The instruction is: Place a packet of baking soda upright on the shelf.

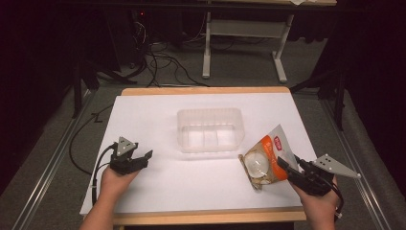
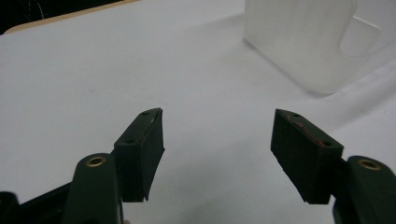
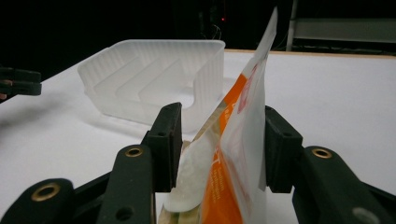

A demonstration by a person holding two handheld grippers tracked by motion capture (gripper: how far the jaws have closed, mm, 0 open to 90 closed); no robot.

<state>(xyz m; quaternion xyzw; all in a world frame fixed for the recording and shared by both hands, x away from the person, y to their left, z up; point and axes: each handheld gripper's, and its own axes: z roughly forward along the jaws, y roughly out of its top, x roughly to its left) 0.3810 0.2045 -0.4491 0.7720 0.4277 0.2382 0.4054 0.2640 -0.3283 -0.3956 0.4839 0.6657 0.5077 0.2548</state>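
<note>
**Right tongs astride the snack pouch, left tongs idle**

From the high view I see my right tongs point(image 1: 286, 165) at the near right of the white-covered bench point(image 1: 158, 191), their tips at the edge of the orange-and-white plastic snack pouch with a clear window point(image 1: 265, 158). The pouch lies on the bench just to the right of the translucent ribbed plastic tub point(image 1: 209, 129), with one corner pointing up and away from me.

In the right gripper view the pouch point(image 3: 233, 140) stands on edge between the two black jaws. The jaws are partway apart; the right one seems to touch the pouch's film, while the left one stands beside the pale bulge at the bottom. I cannot quite tell whether either pad presses, but it looks more like a loose bracket than a grip. The tub point(image 3: 154, 79) sits just behind the pouch.

My left tongs point(image 1: 135, 160) rest at the near left of the bench, well apart from the pouch. In the left gripper view the jaws stand wide with only bare white surface between them, and the tub point(image 2: 303, 42) is ahead to the right.
</note>
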